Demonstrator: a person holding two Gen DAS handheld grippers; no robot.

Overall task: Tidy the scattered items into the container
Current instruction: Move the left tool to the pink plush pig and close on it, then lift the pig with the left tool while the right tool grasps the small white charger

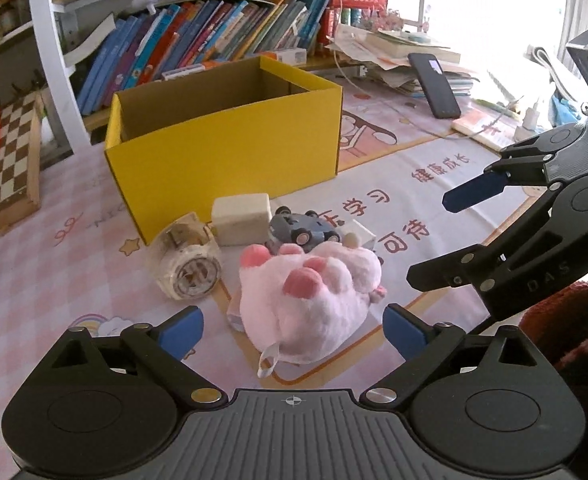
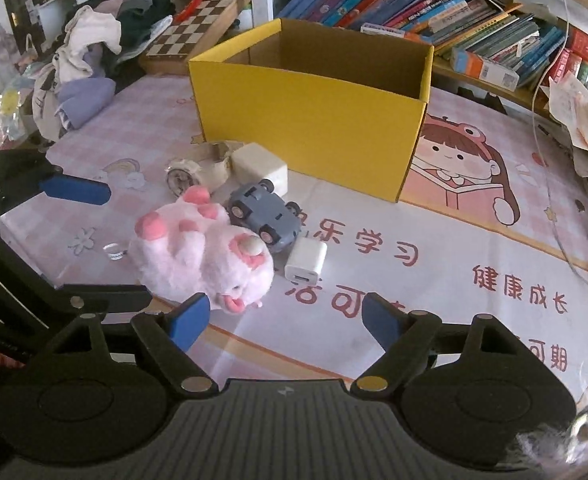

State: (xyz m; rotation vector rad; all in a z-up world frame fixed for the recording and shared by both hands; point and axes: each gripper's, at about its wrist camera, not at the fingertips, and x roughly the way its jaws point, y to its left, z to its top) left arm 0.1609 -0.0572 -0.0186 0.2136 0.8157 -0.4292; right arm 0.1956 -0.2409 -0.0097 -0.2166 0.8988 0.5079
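An open yellow cardboard box (image 1: 230, 148) (image 2: 313, 128) stands on the patterned mat, nothing visible inside. In front of it lie a pink plush toy (image 1: 309, 300) (image 2: 202, 252), a grey toy car (image 1: 301, 230) (image 2: 264, 212), a cream block (image 1: 241, 218) (image 2: 258, 166), a tape roll (image 1: 188, 264) (image 2: 186, 174) and a white charger (image 2: 305, 260). My left gripper (image 1: 294, 330) is open, its blue pads on either side of the plush, just short of it. My right gripper (image 2: 286, 320) is open, hovering near the plush's head and the charger. Each gripper shows in the other's view.
Shelves of books (image 1: 198, 44) run behind the box. A chessboard (image 1: 6, 160) lies to the left, a black phone (image 1: 433, 84) and stacked papers to the right. Clothes (image 2: 94, 60) are piled at the mat's far left. A small clear ring (image 2: 114, 250) lies beside the plush.
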